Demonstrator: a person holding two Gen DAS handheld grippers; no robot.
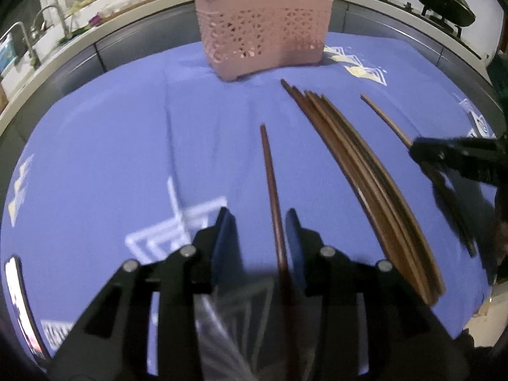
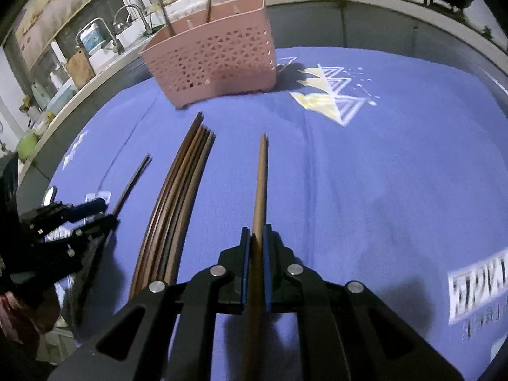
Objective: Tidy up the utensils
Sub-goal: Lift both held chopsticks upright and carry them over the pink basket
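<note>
- My left gripper (image 1: 258, 219) stands with its jaws spread apart, a dark chopstick (image 1: 270, 184) running up between the blue pads (image 1: 225, 241). It lies close along the right-hand pad, with a clear gap to the left one; I cannot tell whether it touches that right pad.
- Under it lies the blue tablecloth (image 1: 111, 146), printed with white line patterns.
- Ahead, at the far edge of the cloth, stands the pink perforated basket (image 1: 263, 31), upright, with a few stick ends poking out of its top.
- To the right of my left gripper, a bundle of brown chopsticks (image 1: 365, 171) lies flat on the cloth, side by side, their tips pointing toward the basket and stopping short of it.
- Further right, my right gripper (image 2: 256, 231) has its jaws pressed together on a lighter brown chopstick (image 2: 261, 177), pinched between the pads, its free end pointing forward toward the basket.
- From the right wrist view, the bundle is just left of this held chopstick and apart from it, and the left gripper shows at the far left edge.
- Beyond the table runs a kitchen counter with a sink and tap (image 2: 127, 16) at the left and dark woks (image 1: 444, 0) on a stove at the right.
</note>
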